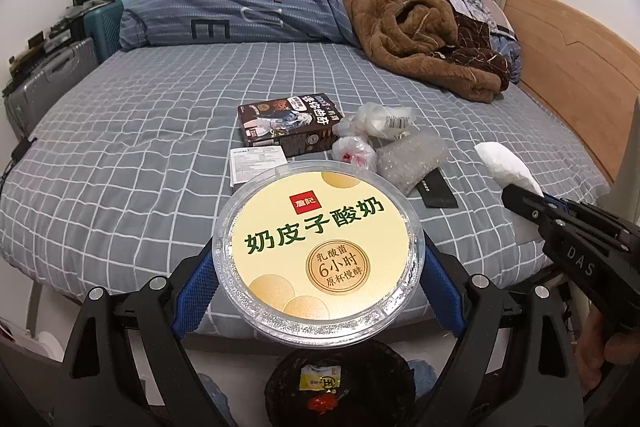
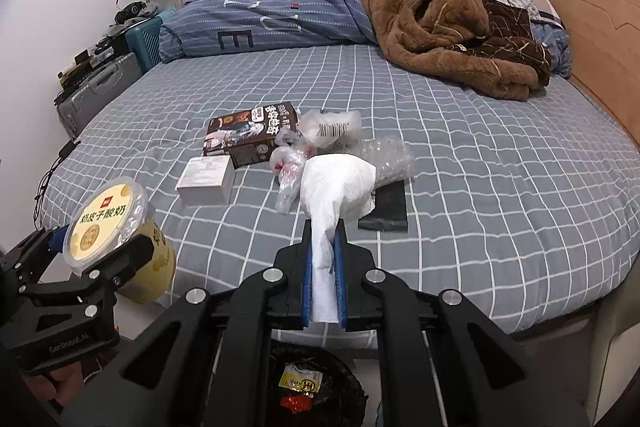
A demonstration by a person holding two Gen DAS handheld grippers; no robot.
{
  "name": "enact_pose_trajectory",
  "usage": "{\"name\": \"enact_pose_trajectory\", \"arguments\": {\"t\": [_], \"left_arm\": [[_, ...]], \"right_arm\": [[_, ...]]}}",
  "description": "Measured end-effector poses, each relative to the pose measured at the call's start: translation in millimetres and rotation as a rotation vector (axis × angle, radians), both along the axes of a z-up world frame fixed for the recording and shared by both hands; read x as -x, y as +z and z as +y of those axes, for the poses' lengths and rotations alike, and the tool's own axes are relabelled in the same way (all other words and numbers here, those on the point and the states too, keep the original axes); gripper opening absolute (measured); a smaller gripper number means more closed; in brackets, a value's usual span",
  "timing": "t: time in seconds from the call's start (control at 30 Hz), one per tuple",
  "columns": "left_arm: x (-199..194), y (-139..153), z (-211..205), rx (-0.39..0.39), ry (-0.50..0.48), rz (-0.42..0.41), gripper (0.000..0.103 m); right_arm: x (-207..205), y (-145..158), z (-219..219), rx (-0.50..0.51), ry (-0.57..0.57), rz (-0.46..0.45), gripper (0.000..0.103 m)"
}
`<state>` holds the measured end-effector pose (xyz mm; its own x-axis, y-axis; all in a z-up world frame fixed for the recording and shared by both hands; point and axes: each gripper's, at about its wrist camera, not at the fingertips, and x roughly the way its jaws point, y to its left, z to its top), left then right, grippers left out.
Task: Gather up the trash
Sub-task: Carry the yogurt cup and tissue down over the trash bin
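Grippers both carry a load: the left gripper [image 1: 320, 267] clamps a round clear-lidded yellow yogurt tub [image 1: 318, 247] across its width, and the right gripper [image 2: 323, 267] is pinched tight on a crumpled white paper tissue [image 2: 336, 187]. Both hang at the near edge of the grey checked bed [image 2: 500, 187], above a black-lined trash bin [image 2: 344, 399] that already holds a yellow sachet [image 2: 301, 381] and something red. I judge the task partway: these two pieces only need dropping in. Left on the bed, close together, are a dark brown snack box [image 2: 250, 139], a small white carton [image 2: 206, 181], crumpled clear plastic bags [image 2: 332, 127], bubble wrap [image 2: 390, 157] and a flat black packet [image 2: 386, 207]
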<state>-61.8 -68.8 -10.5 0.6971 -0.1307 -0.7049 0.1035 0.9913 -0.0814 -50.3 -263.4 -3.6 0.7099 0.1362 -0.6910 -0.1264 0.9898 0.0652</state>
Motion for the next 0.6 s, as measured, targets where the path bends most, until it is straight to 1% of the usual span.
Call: {"name": "enact_pose_trajectory", "arguments": {"t": [0.33, 0.6], "left_arm": [[23.2, -7.7, 2.7, 0.008, 0.002, 0.027, 0.087], [39.4, -21.2, 5.8, 0.012, 0.004, 0.064, 0.087]], "right_arm": [[25.5, -7.8, -1.9, -0.011, -0.010, 0.021, 0.009], [45.9, -21.6, 6.4, 0.003, 0.002, 0.050, 0.009]]}}
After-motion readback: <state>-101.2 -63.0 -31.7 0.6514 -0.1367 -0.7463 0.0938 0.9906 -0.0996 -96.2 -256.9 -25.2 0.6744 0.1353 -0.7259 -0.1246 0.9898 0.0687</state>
